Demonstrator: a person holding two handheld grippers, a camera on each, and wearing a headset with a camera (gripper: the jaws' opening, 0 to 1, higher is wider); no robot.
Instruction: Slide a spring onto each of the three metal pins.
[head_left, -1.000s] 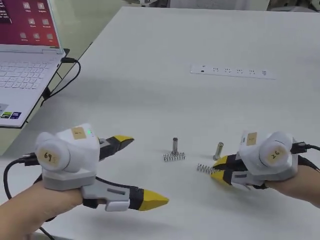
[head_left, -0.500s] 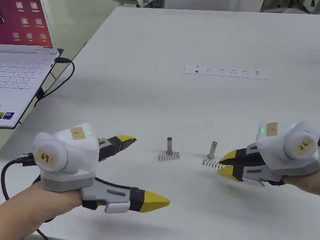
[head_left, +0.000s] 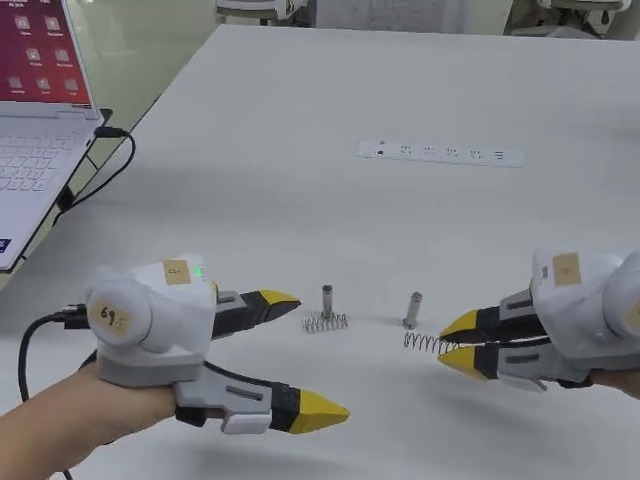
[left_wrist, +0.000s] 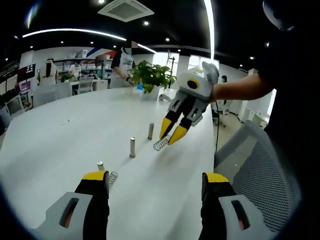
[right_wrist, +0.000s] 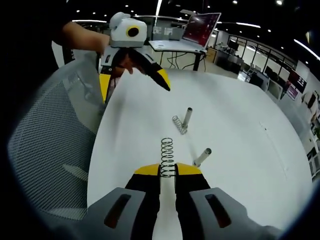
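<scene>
My right gripper (head_left: 452, 345) is shut on one end of a coil spring (head_left: 425, 343), which sticks out level toward the left. A short metal pin (head_left: 413, 309) stands just beyond the spring's free end. A second pin (head_left: 327, 300) stands further left, with a loose spring (head_left: 325, 322) lying at its base. My left gripper (head_left: 305, 353) hovers open and empty left of that pin. In the left gripper view, three pins stand in a row (left_wrist: 132, 146), and the right gripper (left_wrist: 172, 136) holds its spring (left_wrist: 161, 143). The right gripper view shows the held spring (right_wrist: 167, 152) between my shut fingertips (right_wrist: 150, 170).
An open laptop (head_left: 30, 120) sits at the table's left edge, with a black cable (head_left: 100, 180) trailing from it. A white power strip (head_left: 440, 153) lies across the far middle of the table. A grey mesh chair (right_wrist: 55, 140) stands beside the table.
My right gripper has drawn back to the right with the spring, whose free end now lies just in front of the right pin. The left gripper has barely moved. The head camera shifted.
</scene>
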